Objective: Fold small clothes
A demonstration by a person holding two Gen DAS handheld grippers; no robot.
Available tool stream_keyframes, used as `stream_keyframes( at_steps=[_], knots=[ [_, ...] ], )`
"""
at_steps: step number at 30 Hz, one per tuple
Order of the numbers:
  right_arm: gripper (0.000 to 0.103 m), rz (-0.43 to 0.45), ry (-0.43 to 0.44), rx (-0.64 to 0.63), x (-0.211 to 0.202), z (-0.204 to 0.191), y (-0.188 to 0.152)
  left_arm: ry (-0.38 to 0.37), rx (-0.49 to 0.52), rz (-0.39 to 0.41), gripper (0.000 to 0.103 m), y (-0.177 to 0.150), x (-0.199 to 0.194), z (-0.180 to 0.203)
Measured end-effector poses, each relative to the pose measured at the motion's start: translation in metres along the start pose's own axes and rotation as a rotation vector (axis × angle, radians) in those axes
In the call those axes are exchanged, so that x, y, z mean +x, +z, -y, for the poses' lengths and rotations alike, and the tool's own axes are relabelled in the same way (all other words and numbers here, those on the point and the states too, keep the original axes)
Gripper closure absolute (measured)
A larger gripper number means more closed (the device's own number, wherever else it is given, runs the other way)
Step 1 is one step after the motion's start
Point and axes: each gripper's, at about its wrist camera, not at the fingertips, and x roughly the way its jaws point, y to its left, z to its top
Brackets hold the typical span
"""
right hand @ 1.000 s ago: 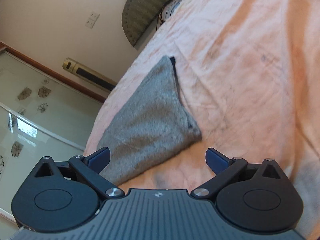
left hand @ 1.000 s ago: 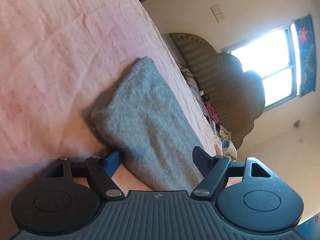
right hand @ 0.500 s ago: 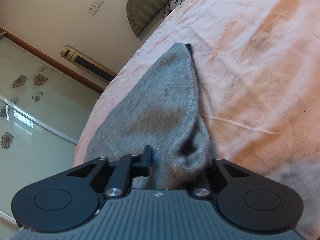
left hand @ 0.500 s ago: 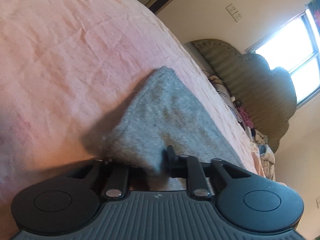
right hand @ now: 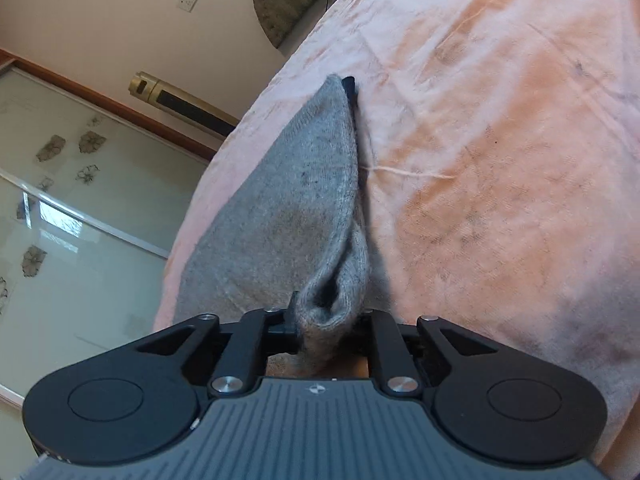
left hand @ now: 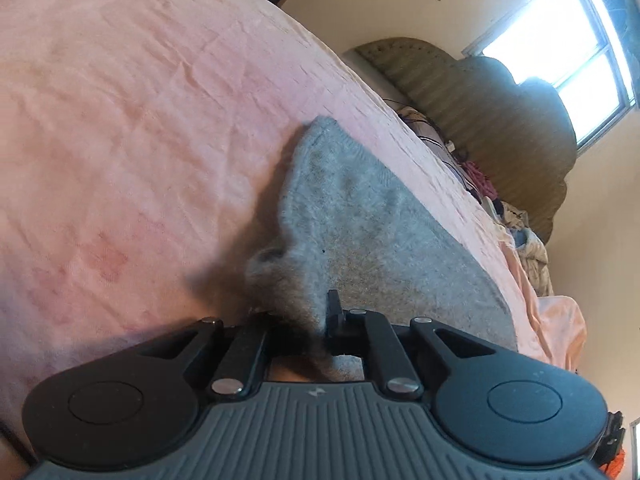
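A small grey knitted garment [left hand: 360, 224] lies folded on a pink bedsheet [left hand: 120, 128]. My left gripper [left hand: 300, 316] is shut on its near corner, and the cloth bunches up between the fingers. In the right wrist view the same grey garment [right hand: 296, 200] runs away from me over the pink sheet [right hand: 500, 160]. My right gripper [right hand: 328, 320] is shut on the garment's other near corner, and the fold stands up in the jaws. A dark strip shows at the garment's far tip.
A padded green headboard [left hand: 480, 92] and a pile of clothes [left hand: 520, 232] are at the bed's far end, below a bright window [left hand: 560, 36]. Glass wardrobe doors [right hand: 60, 220] and a tall gold air conditioner [right hand: 180, 104] stand past the bed's edge.
Both grippers went from open around the garment's near corners to shut on them. The pinched corners have lifted and bunched up off the sheet.
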Motion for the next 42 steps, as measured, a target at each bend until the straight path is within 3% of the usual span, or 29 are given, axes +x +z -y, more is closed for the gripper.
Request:
stream_keyframes(
  at_steps=[1,3,5,7,8,10,12,14,17,18,23,28,31,35,38,42],
  knots=[
    [0.038,0.069,-0.016,-0.017,-0.010,-0.007,0.004,0.036,0.021,0.032,0.092,0.003,-0.007,0.004],
    [0.007,0.205,-0.087,-0.111,-0.024,-0.027,0.011,0.080,0.075,0.144,0.087,0.010,-0.026,0.015],
    [0.006,0.243,-0.112,-0.240,-0.021,-0.051,0.023,0.114,0.182,0.277,0.073,0.017,-0.040,0.038],
    [0.005,0.221,-0.088,-0.307,-0.001,-0.075,0.036,0.141,0.344,0.351,0.023,0.023,-0.035,0.071],
    [0.002,0.201,-0.074,-0.340,0.012,-0.085,0.040,0.154,0.399,0.376,0.020,0.026,-0.027,0.087],
    [0.000,0.156,-0.074,-0.429,0.051,-0.106,0.049,0.101,0.452,0.403,0.021,0.034,-0.006,0.114],
    [0.000,0.131,-0.164,-0.513,0.098,-0.121,0.057,0.086,0.516,0.319,0.021,0.044,0.036,0.137],
    [0.001,0.111,-0.322,-0.576,0.141,-0.124,0.060,0.159,0.555,0.209,0.021,0.053,0.090,0.148],
    [0.000,0.091,-0.478,-0.680,0.176,-0.107,0.056,0.273,0.618,0.000,0.020,0.056,0.159,0.139],
    [0.000,0.108,-0.476,-0.734,0.175,-0.101,0.050,0.274,0.658,0.039,0.015,0.051,0.163,0.132],
    [0.000,0.113,-0.376,-0.647,0.158,-0.082,0.069,0.210,0.655,0.027,0.012,0.053,0.153,0.115],
    [0.001,0.098,-0.451,-0.691,0.165,-0.102,0.064,0.229,0.669,0.026,0.007,0.051,0.156,0.122],
    [0.000,0.143,-0.405,-0.710,0.158,-0.118,0.066,0.230,0.669,0.025,0.007,0.053,0.162,0.124],
    [0.000,0.082,-0.581,-0.767,0.187,-0.107,0.077,0.231,0.671,0.024,0.007,0.054,0.163,0.125],
    [0.000,0.095,-0.524,-0.654,0.182,-0.087,0.091,0.230,0.669,0.024,0.006,0.055,0.163,0.125],
    [0.000,0.091,-0.547,-0.678,0.189,-0.087,0.090,0.230,0.669,0.015,0.001,0.057,0.167,0.127]
  ],
)
